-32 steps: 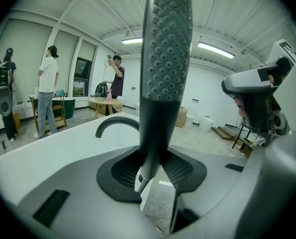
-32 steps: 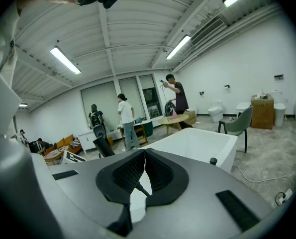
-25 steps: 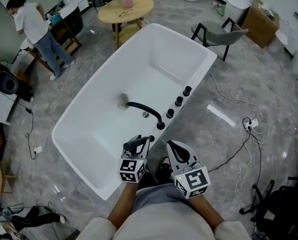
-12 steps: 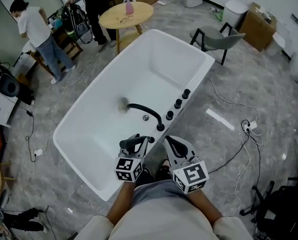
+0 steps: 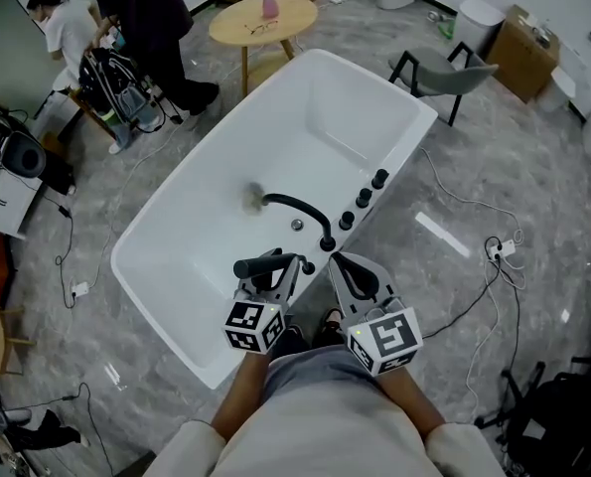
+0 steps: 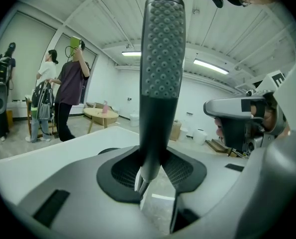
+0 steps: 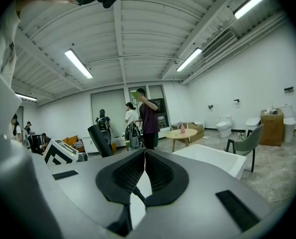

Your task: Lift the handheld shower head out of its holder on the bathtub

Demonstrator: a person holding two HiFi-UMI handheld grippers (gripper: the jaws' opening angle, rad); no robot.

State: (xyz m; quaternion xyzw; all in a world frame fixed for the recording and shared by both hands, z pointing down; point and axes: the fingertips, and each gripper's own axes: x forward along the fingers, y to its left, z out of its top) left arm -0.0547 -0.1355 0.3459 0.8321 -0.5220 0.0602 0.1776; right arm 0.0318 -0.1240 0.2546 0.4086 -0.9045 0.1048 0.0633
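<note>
The left gripper (image 5: 278,269) is clamping the shower head (image 6: 162,59) low on its handle, so the studded face is standing upright over the near rim of the bathtub (image 5: 275,137). The right gripper (image 7: 144,171) is pressing its jaws together on nothing, riding just beside as a spare. The holder is probably hidden beneath them. Open room above; the spout (image 5: 297,210) and knobs (image 5: 363,197) are crowding just ahead.

dark shower head (image 6: 162,59), seemingly raised, in tongs (image 5: 278,269)
</note>
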